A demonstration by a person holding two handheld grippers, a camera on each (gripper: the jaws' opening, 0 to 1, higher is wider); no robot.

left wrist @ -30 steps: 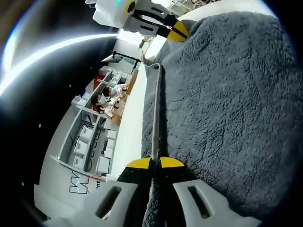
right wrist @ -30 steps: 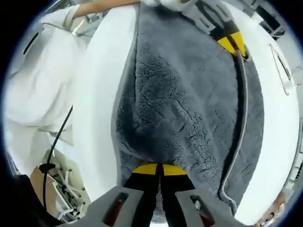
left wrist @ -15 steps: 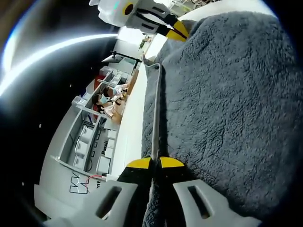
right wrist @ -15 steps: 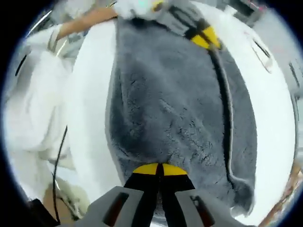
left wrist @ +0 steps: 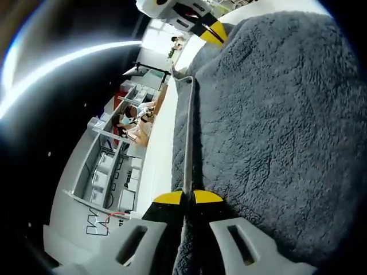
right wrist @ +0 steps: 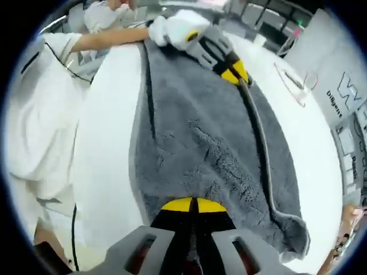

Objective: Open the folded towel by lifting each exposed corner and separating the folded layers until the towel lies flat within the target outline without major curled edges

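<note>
Room: a work hall with grey shelving [left wrist: 106, 172] and seated people far behind, seen in the left gripper view; a person in white clothing [right wrist: 40, 114] stands at the table's edge in the right gripper view.
Surface: a white table [right wrist: 106, 143], with a thin outline mark [right wrist: 292, 83] drawn on it beyond the cloth.
Towel: the grey fleecy towel [right wrist: 200, 143] lies stretched on the table as a long band. Its hemmed edge [right wrist: 261, 154] runs the whole length.
Left gripper: the left gripper [left wrist: 188, 197] has its yellow-tipped jaws pressed together on the hem at one end of the towel. In the right gripper view I see it [right wrist: 234, 74] at the far end of the band.
Right gripper: the right gripper [right wrist: 192, 204] is closed with the jaws together on the near end of the towel. In the left gripper view it [left wrist: 209, 33] bites the far upper border.
Key relation: the long axis of the towel runs from one gripper straight to the other, so each holds an opposite end and the cloth is between them. I judge that the next spreading must go sideways, across this axis, toward the outline.
Change: against the earlier frames the right gripper view shows the towel lower, flatter and more drawn out, and the left gripper view's own grip looks the same.
</note>
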